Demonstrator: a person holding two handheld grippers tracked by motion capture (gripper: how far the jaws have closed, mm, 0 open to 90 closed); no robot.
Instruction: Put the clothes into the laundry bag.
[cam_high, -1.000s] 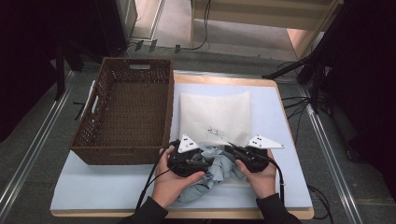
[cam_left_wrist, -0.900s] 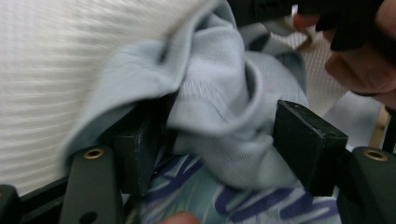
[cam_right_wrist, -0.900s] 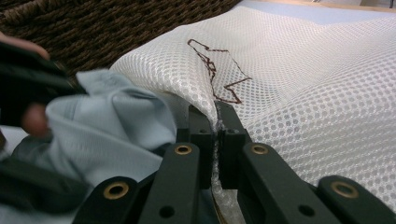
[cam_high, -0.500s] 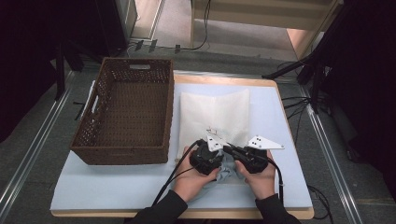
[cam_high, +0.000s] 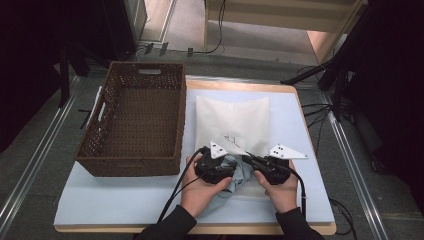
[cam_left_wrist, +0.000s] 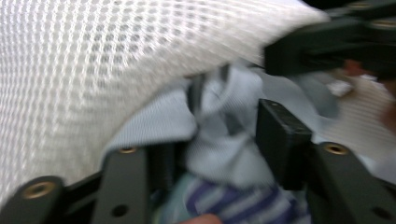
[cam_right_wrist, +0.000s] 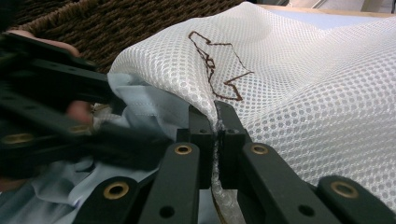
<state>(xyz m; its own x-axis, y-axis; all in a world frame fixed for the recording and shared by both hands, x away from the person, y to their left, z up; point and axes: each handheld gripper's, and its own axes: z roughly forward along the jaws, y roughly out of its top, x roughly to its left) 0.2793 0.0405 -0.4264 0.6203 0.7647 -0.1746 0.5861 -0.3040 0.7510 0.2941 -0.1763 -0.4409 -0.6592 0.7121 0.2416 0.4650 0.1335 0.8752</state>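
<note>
A white mesh bag (cam_high: 232, 120) with a brown stitched mark lies flat on the blue mat, its mouth toward the person. My right gripper (cam_high: 246, 160) is shut on the bag's near edge, and the mesh (cam_right_wrist: 303, 70) is pinched between its pads (cam_right_wrist: 217, 116). A light blue garment (cam_high: 239, 176) is bunched at the mouth, partly under the mesh. My left gripper (cam_high: 231, 164) sits at that bunch. Its jaws have just been opening and stand apart (cam_left_wrist: 215, 135), with the blue cloth (cam_left_wrist: 219, 107) between them and the mesh (cam_left_wrist: 93, 56) draped above.
A brown wicker basket (cam_high: 127, 162) stands on the left half of the mat, close to my left hand. Bare blue mat (cam_high: 115, 200) lies in front of the basket. Cables trail from both grippers toward the table's near edge.
My left gripper has moved right, to the bag's mouth, pushing the blue garment into a tighter bunch there. Its jaws closed and then parted again. The right gripper has kept its pinch.
</note>
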